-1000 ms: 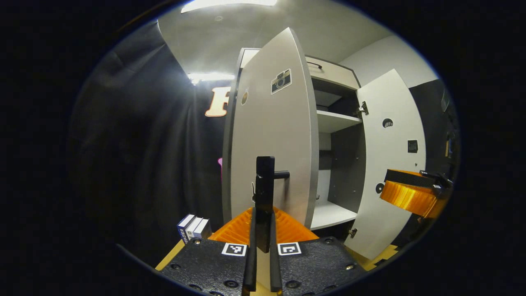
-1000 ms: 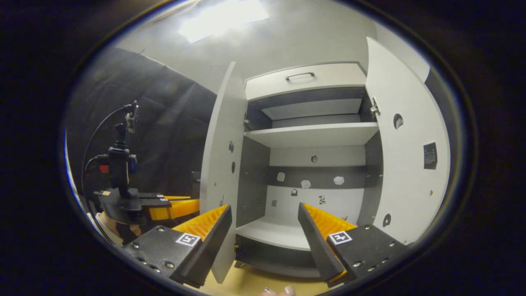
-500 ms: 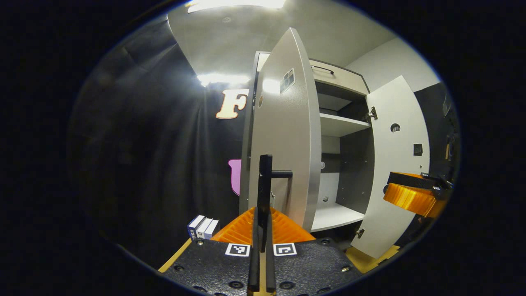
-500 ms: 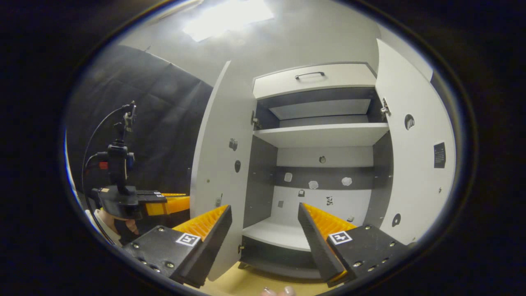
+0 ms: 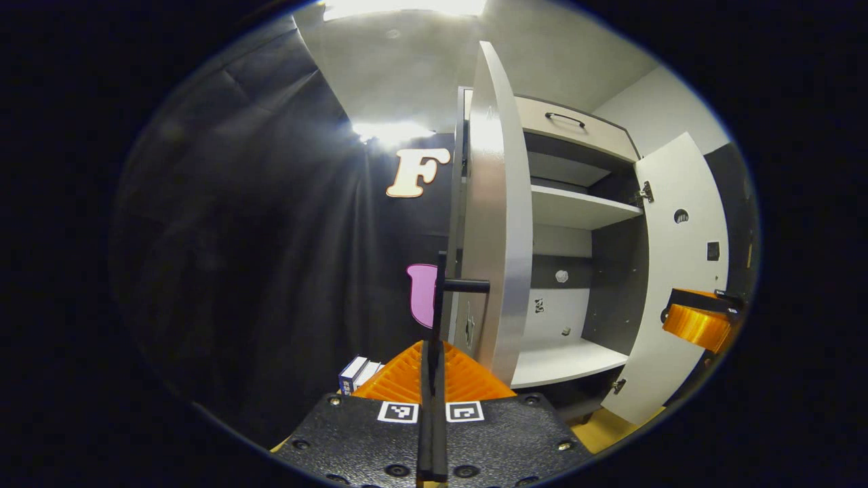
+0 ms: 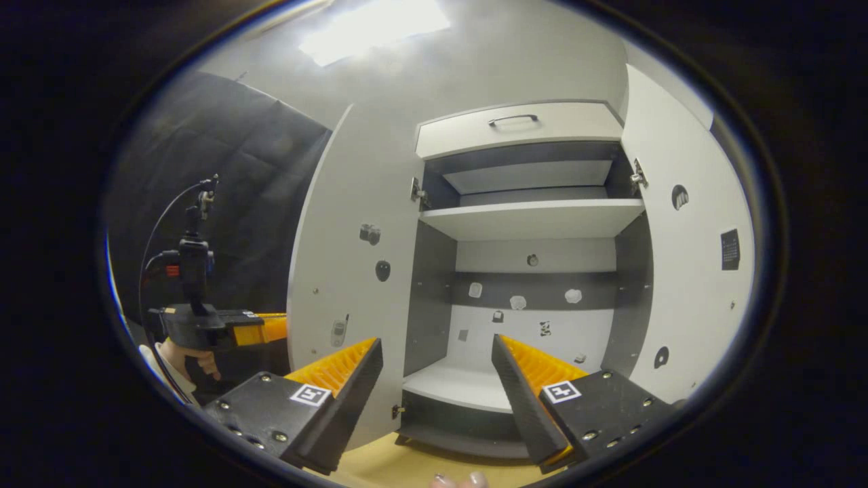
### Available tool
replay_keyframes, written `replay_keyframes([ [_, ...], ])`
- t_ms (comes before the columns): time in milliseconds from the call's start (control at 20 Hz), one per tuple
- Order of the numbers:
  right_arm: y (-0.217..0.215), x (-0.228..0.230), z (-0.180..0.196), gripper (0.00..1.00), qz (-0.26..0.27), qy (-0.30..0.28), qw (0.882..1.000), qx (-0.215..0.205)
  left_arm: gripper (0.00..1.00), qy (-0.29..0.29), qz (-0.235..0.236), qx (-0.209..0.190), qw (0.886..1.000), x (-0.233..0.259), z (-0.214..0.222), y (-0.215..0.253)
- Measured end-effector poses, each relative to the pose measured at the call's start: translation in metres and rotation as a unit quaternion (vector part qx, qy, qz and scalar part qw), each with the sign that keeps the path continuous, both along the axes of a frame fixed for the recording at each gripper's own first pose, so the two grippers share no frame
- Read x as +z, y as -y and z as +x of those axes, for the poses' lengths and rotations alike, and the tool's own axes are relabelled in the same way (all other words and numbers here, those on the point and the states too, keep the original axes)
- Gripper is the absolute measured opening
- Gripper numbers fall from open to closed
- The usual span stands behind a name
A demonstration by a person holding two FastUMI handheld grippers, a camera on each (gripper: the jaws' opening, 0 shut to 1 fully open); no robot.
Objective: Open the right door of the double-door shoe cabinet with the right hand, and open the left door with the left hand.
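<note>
my left gripper (image 5: 432, 352), low in the middle of the left gripper view, is pinched tight on the black handle (image 5: 453, 286) of the left door (image 5: 498, 224), which stands near frame centre. i should pull slow along the door's swing and not twist. my right gripper (image 6: 437, 369) is spread wide, holding nothing, and the right door (image 6: 685, 237) is wide open at right.
</note>
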State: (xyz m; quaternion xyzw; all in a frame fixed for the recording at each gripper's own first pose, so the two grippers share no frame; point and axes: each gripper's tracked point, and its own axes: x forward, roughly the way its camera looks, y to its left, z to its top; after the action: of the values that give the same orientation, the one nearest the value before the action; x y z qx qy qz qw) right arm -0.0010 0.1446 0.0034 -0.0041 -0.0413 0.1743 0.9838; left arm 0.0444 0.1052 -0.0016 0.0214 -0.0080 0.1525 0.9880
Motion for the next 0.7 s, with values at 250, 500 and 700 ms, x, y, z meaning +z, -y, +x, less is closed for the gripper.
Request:
replay_keyframes([
  [250, -0.004, -0.002, 0.003, 0.98, -0.002, -0.001, 1.000, -0.002, 0.00, -0.008, 0.013, -0.017, 1.000, 0.001, 0.000, 0.000],
  [500, -0.011, -0.005, 0.006, 0.98, 0.005, -0.009, 1.000, 0.006, 0.00, 0.001, 0.012, -0.040, 0.999, 0.003, 0.003, 0.005],
  [700, -0.009, -0.008, 0.006, 0.98, 0.012, -0.014, 1.000, -0.003, 0.01, -0.020, 0.047, -0.019, 0.999, 0.000, 0.001, -0.008],
])
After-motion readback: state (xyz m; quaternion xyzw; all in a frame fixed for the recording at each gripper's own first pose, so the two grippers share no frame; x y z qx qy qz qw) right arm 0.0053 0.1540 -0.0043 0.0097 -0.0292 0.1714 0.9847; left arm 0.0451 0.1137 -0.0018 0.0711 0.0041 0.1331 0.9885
